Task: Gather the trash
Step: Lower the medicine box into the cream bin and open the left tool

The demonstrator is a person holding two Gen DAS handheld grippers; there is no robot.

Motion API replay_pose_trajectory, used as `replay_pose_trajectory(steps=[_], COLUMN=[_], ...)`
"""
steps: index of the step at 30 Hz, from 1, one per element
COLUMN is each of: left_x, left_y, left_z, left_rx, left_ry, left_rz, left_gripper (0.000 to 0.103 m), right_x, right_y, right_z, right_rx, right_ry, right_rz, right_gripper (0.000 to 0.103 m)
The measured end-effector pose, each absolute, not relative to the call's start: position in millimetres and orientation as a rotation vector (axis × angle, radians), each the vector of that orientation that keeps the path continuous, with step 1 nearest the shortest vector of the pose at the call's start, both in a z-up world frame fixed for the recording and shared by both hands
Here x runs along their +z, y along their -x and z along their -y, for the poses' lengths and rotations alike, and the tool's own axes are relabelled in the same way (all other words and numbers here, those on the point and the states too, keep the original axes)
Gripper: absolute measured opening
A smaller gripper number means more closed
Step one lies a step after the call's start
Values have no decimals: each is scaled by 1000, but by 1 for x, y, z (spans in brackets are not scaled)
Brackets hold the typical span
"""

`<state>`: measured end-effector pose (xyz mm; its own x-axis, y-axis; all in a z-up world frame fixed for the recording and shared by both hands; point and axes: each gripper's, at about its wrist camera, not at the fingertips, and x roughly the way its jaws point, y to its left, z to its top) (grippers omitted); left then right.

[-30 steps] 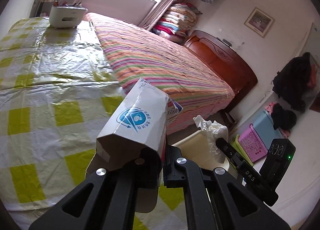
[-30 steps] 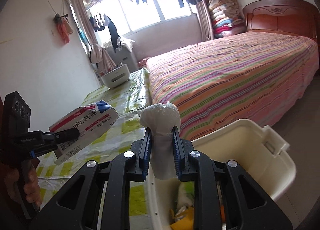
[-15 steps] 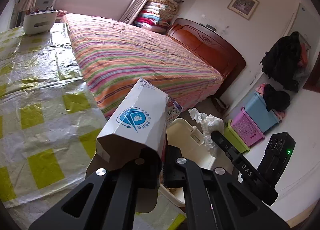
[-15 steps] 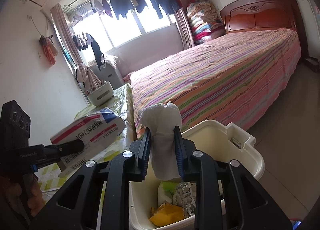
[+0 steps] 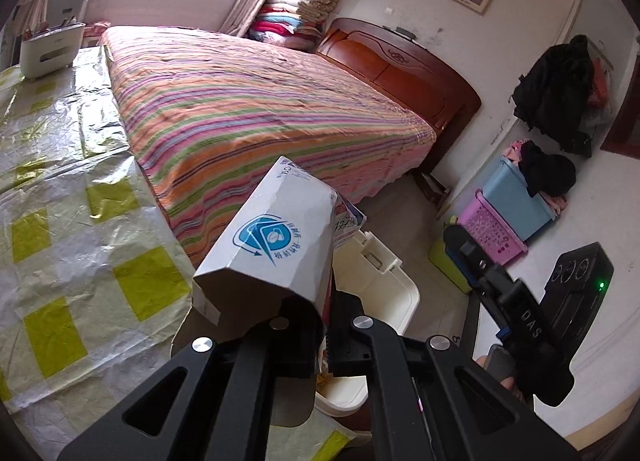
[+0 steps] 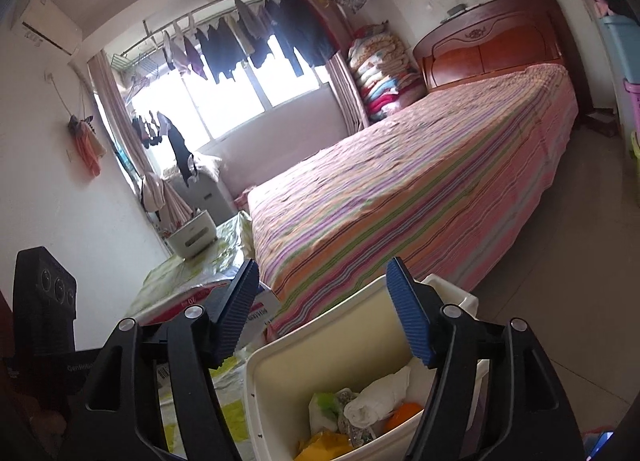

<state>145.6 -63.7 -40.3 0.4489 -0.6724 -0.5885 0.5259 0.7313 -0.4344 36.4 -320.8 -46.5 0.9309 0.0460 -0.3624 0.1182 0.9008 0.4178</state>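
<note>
Carton (image 5: pixel 276 245) clamped in left tongs (image 5: pixel 326 335), seemingly over bin (image 5: pixel 390 297) rim

A table (image 5: pixel 72 221) is filling the near left of the scene, wearing a crinkled plastic cloth of white and yellow-green checks. A white box-shaped container (image 5: pixel 50 49) is sitting at its far end. Just beside the table's right edge a bed (image 5: pixel 260 109) is stretching away under a striped cover. On the floor (image 6: pixel 560 261) at the table's near corner a cream bin (image 6: pixel 340 357) is standing, and tissue, wrappers and an orange scrap are lying inside it.
</note>
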Motion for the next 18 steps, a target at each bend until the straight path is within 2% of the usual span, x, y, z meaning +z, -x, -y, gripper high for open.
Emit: replay_pose_trajectory(steps=[18], left_x=[-51], left_y=[-136], left_z=[111], left_rx=[-812], left_ry=[124], left_rz=[-868], left_gripper=[3], right_x=[-46], right_y=[-9], right_z=[319], right_rx=[-98], right_ry=[-511], right_rz=[-257], right_gripper=[71])
